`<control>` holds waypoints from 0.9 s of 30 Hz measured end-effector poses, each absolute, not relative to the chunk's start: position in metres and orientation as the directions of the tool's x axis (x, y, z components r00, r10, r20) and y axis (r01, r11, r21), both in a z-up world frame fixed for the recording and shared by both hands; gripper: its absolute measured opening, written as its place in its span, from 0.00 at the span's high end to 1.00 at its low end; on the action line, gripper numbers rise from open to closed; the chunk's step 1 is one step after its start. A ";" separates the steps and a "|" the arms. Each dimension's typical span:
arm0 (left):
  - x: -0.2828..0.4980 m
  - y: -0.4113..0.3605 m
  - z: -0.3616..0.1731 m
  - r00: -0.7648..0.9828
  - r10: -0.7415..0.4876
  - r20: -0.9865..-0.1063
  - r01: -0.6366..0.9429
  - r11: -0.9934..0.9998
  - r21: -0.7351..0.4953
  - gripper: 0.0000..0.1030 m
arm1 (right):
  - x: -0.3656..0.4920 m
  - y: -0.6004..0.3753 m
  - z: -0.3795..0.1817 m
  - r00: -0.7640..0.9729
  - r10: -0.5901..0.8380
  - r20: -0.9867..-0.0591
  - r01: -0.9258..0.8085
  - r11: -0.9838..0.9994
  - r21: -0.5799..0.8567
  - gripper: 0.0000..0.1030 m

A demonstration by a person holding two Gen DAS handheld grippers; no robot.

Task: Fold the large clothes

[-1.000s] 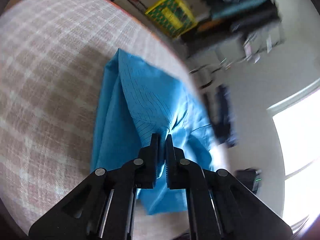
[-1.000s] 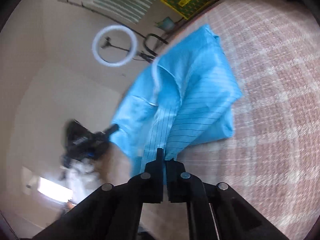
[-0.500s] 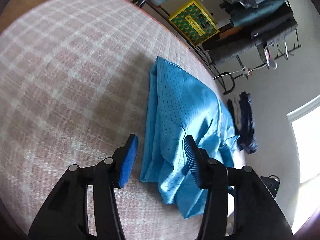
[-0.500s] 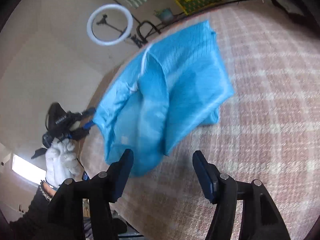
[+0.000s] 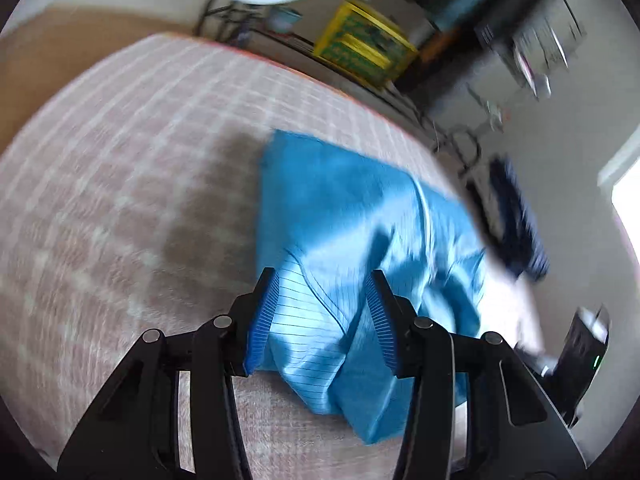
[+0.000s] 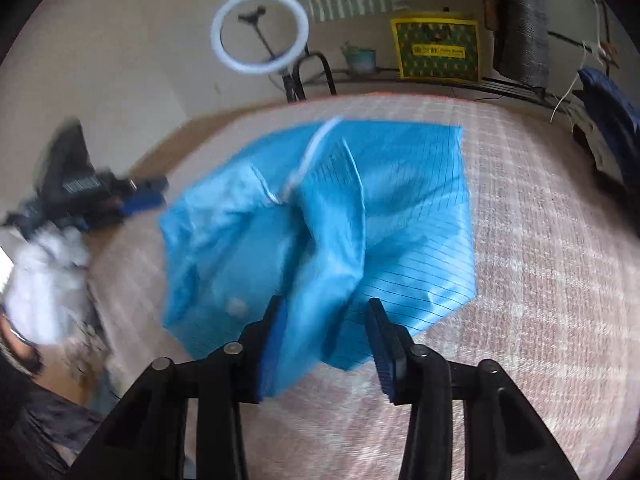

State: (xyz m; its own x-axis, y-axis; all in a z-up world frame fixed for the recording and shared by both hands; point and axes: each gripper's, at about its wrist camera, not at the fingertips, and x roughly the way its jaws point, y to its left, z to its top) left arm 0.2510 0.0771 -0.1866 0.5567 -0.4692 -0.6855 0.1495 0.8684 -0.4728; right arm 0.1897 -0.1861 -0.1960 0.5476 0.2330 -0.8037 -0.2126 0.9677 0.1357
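A bright blue pin-striped garment [image 5: 340, 200] lies crumpled and partly folded on the pink plaid table cover [image 5: 120, 160]. My left gripper [image 5: 321, 274] hovers over its near edge, open, the cloth showing below and between the blue pads [image 5: 262, 312] without being pinched. In the right wrist view the garment [image 6: 400, 200] spreads across the table [image 6: 540, 260] with a raised ridge in the middle. My right gripper [image 6: 326, 302] is over that ridge's near end. Its jaws are closing, cloth sits in the gap, and the pads [image 6: 382, 344] are clear of it.
A white-gloved hand [image 6: 48, 264] holds the other gripper at the table's left edge. Behind the table stand a ring light [image 6: 260, 36], a yellow box [image 6: 438, 50] and a rack of clothes. A dark garment [image 5: 516, 220] hangs beyond the table's right edge.
Both grippers were shut on the blue garment a second ago and have let it go. It has dropped flatter onto the table. The right jaws are narrower than half a second ago.
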 end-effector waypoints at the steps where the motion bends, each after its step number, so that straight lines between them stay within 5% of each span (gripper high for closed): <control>1: 0.255 0.070 -0.194 0.547 -0.431 -0.718 0.148 0.894 -0.423 0.55 | 0.191 -0.191 -0.204 0.529 0.203 -0.824 -0.187 0.975 0.120 0.67; 4: 0.263 0.072 -0.216 0.522 -0.320 -0.791 0.096 0.943 -0.318 0.55 | 0.186 -0.210 -0.200 0.529 0.178 -0.829 -0.124 0.983 0.132 0.66; 11: 0.226 0.079 -0.190 0.495 -0.412 -0.765 0.092 0.900 -0.425 0.55 | 0.163 -0.212 -0.163 0.497 0.414 -0.763 -0.165 0.908 0.385 0.60; 22: 0.191 0.040 -0.225 0.287 -0.455 -0.843 -0.023 0.876 -0.481 0.50 | 0.184 -0.199 -0.195 0.345 0.381 -0.858 0.017 0.911 0.411 0.62; 24: 0.196 0.040 -0.230 0.289 -0.443 -0.849 -0.037 0.881 -0.472 0.70 | 0.186 -0.201 -0.203 0.332 0.393 -0.857 0.041 0.902 0.429 0.73; 25: 0.199 0.040 -0.231 0.283 -0.452 -0.846 -0.036 0.877 -0.480 0.91 | 0.187 -0.203 -0.207 0.328 0.409 -0.852 0.053 0.892 0.448 0.85; 27: 0.202 0.040 -0.228 0.305 -0.458 -0.835 -0.026 0.873 -0.488 0.97 | 0.190 -0.203 -0.209 0.332 0.433 -0.838 0.058 0.877 0.477 0.97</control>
